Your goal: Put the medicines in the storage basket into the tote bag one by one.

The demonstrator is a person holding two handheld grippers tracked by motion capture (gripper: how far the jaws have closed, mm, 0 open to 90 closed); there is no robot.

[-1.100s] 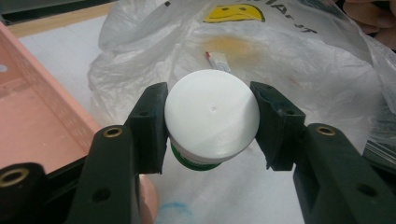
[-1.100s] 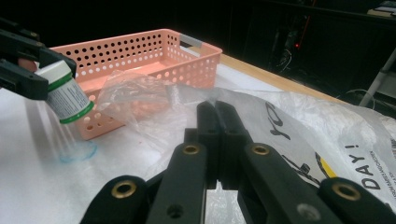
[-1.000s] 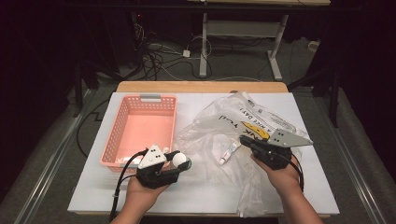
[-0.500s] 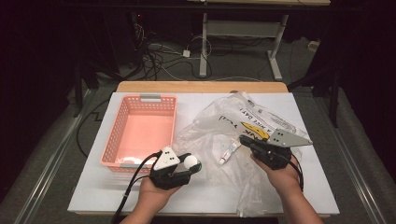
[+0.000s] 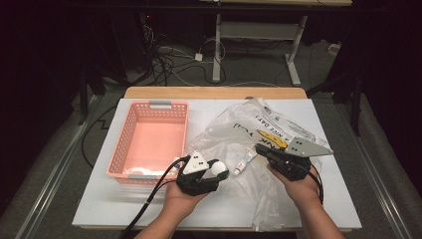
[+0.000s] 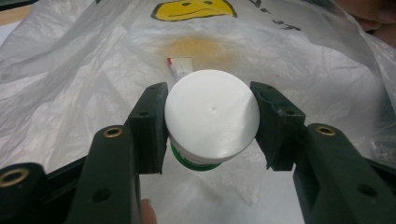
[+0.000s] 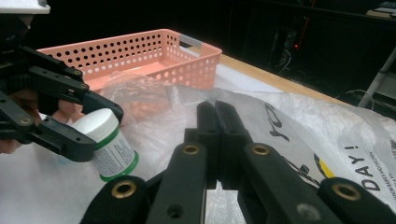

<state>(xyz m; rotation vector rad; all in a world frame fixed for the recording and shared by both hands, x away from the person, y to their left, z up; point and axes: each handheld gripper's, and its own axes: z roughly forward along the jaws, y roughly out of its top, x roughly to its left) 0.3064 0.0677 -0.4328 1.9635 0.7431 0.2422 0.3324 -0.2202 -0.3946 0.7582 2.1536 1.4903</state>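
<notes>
A white jar with a green band (image 5: 217,168) (image 6: 212,116) (image 7: 109,140) sits between the jaws of my left gripper (image 5: 219,172) (image 6: 210,122), which is shut on its sides. The jar hangs just over the near left edge of a clear plastic bag (image 5: 278,119) (image 6: 70,70) (image 7: 303,126) printed with a yellow smiley. A small white tube (image 5: 242,163) (image 6: 180,67) lies in the bag beyond the jar. My right gripper (image 5: 261,149) (image 7: 215,109) is shut, pinching the bag's film at its tips. From the right gripper view the left gripper (image 7: 100,132) appears at the left.
A pink perforated basket (image 5: 149,107) (image 7: 187,65) stands on the white table top (image 5: 99,199) to the left of the bag. Cables trail from both grippers toward the front edge. Dark floor and table legs lie beyond the far edge.
My left gripper has carried the jar rightward from the basket's front corner to the bag's edge. The right gripper has stayed where it was.
</notes>
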